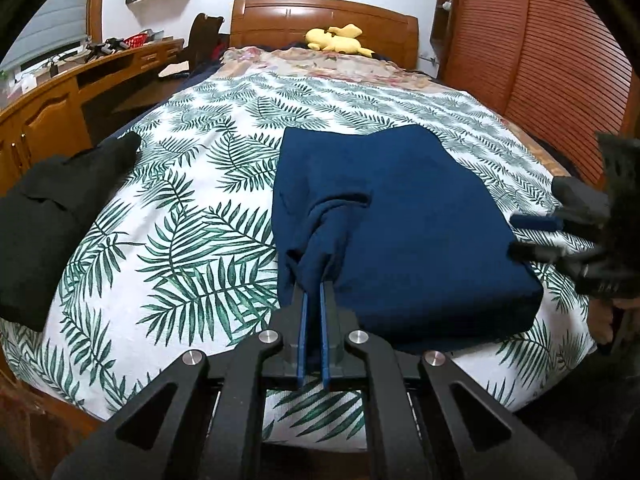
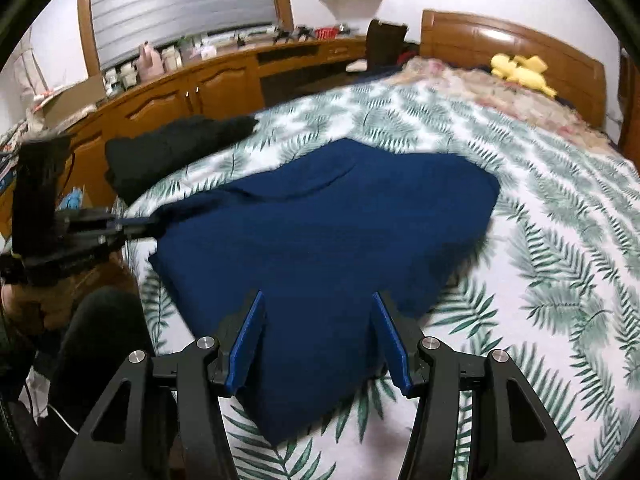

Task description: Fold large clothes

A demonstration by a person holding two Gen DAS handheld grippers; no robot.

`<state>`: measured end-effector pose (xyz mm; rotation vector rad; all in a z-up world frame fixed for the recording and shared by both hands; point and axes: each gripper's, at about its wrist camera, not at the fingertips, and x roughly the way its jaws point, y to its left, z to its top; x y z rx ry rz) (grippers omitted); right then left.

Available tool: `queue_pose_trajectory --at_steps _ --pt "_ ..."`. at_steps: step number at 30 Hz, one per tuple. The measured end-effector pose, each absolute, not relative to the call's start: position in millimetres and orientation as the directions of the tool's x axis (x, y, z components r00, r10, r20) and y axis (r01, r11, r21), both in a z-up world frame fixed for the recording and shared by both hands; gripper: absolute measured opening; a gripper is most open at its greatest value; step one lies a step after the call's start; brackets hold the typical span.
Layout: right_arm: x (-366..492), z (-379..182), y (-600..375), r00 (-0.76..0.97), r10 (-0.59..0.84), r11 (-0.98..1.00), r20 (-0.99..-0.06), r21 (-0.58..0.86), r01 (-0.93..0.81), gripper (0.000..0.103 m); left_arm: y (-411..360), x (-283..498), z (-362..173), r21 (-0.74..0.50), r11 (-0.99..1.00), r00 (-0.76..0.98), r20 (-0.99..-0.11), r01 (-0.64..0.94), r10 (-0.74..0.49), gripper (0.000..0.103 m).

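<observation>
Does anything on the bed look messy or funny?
Yes. The blue garment lies mostly flat, but one corner is bunched into a twisted clump where the left gripper pinches it. The black garment sits crumpled at the bed's edge. The right gripper is open.

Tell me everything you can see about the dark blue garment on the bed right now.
The dark blue knit-looking garment lies folded into a rough rectangle on the leaf-print bedspread. The left gripper is shut on a bunched fold at its near left edge. The right gripper hangs open over its near right corner.
</observation>
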<state>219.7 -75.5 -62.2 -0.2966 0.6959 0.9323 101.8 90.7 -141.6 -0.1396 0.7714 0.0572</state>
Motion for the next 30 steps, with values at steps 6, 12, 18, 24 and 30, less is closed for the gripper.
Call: queue_pose_trajectory --at_steps 6,12,18,24,30 --pt "228 -75 -63 0.389 0.595 0.576 -0.703 0.035 -0.817 0.057 91 105 -148 -0.102 0.989 0.708 -0.706 -0.109 0.005 0.006" --pt "234 -65 -68 0.404 0.610 0.585 -0.682 0.044 -0.810 0.057 90 100 -147 -0.088 0.990 0.705 -0.710 -0.108 0.014 0.006" --pt "239 -65 -79 0.458 0.598 0.645 -0.657 0.056 -0.762 0.057 89 96 -135 -0.096 0.989 0.717 -0.697 -0.110 0.012 0.006" --pt "252 -67 -79 0.506 0.575 0.688 -0.643 0.046 -0.724 0.057 92 89 -134 -0.081 0.991 0.734 -0.679 -0.106 0.023 0.007" --pt "299 -65 -72 0.502 0.585 0.711 -0.637 0.106 -0.695 0.061 100 87 -142 -0.104 0.991 0.738 -0.675 -0.089 -0.004 0.007"
